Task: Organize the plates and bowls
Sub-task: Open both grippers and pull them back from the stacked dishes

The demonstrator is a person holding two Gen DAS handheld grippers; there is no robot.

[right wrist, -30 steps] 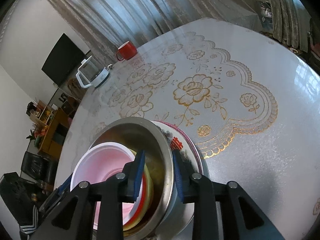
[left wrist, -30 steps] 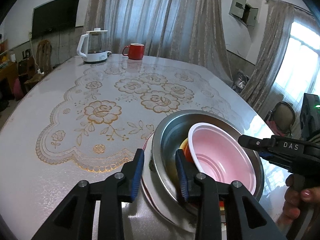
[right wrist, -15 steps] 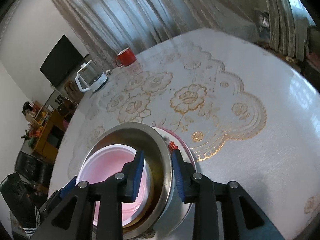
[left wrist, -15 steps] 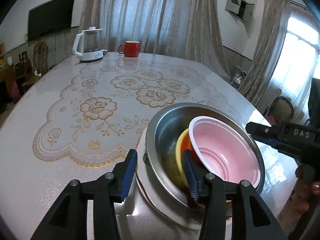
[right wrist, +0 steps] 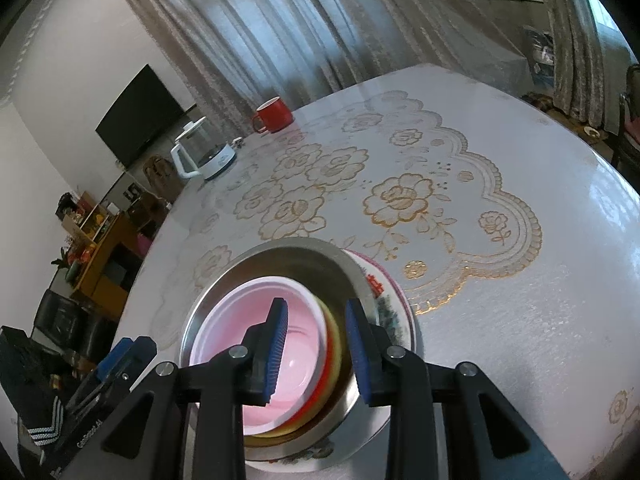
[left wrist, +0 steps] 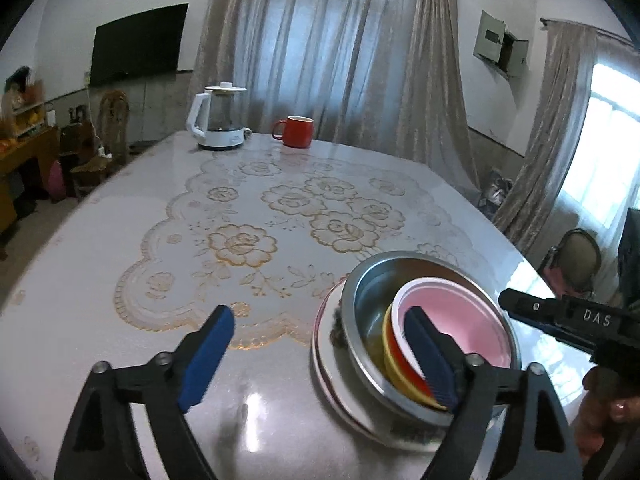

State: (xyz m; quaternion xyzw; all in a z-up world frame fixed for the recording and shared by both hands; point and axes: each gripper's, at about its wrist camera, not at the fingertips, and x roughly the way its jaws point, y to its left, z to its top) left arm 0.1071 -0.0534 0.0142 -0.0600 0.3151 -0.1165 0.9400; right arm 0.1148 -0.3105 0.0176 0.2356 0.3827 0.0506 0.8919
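Grey curtains (left wrist: 340,52) hang behind a table (left wrist: 120,248) covered in a gold-flowered cloth. On its near edge sits a patterned plate (right wrist: 390,300) with a steel bowl (left wrist: 368,284) on it — nested inside that bowl are a yellow bowl (left wrist: 387,344), a red one and a pink bowl (left wrist: 468,320). Beside the steel bowl, the left gripper (left wrist: 320,340) has just been opening and stands wide, holding nothing. Above the steel bowl's rim the right gripper (right wrist: 316,344) hangs with a narrow gap, pads (right wrist: 278,344) clear of the rim — empty.
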